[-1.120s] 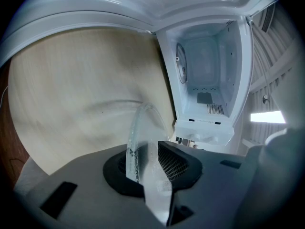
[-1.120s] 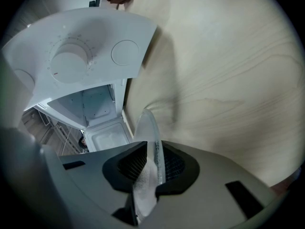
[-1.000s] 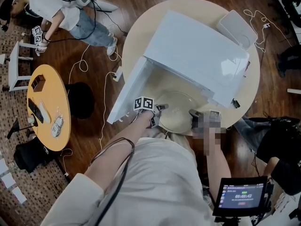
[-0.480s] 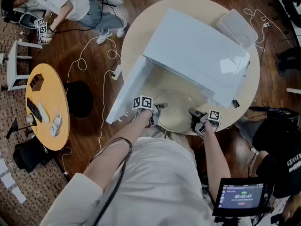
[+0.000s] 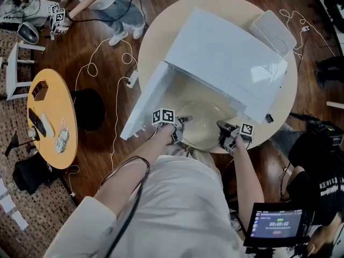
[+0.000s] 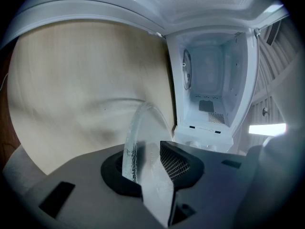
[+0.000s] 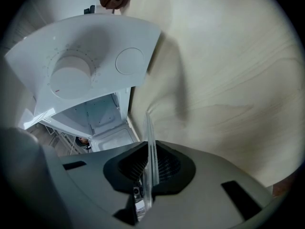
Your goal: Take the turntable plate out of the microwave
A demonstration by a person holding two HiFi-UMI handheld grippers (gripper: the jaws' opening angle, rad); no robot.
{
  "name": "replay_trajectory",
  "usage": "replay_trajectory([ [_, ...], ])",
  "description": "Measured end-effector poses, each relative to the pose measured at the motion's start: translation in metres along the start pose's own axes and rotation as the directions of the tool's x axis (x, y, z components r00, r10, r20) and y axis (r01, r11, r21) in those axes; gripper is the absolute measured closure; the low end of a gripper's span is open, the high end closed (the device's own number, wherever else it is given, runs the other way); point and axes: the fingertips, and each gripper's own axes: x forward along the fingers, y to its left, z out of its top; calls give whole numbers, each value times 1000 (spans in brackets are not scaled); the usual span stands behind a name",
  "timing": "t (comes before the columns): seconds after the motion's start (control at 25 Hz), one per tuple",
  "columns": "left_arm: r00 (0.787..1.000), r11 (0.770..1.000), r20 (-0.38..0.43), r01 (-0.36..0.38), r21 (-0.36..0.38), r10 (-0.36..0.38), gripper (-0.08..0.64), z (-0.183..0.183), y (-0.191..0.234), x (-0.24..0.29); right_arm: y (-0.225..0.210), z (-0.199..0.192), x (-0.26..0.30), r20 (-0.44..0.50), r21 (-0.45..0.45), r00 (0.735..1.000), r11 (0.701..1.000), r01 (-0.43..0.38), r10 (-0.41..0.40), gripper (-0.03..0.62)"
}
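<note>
Head view, lower centre: glass turntable plate (image 5: 201, 123) lies on the table (image 5: 161, 28) before the open microwave (image 5: 226, 52). One rim is pinched by the right gripper (image 5: 220, 127); the left gripper (image 5: 183, 122), its jaws just opening, loosely straddles the opposite rim. The plate is probably heavy, rigid, slippery and breakable, and is best held by opposite rims.

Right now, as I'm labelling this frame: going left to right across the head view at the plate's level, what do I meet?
Round side table → open microwave door → left claw, jaws just opening → turntable plate, its rim between both claws' jaws → right claw, shut on it.
</note>
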Motion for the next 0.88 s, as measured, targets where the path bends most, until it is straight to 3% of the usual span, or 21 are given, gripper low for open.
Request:
replay_trajectory([
  [0.2,1000,999,22,13,-39,-13,460,1,-5,3,10,8,-1,20,39,999,998,-48,47,559],
  [0.48,1000,1000,3,18,4,-18,432,-4,-7,2,19,13,-2,40,51,996,995,-86,84,560],
  [0.88,1000,1000,26,-16,12,15,430,-9,2,-9,22,30,-4,60,-37,994,995,-90,92,560],
])
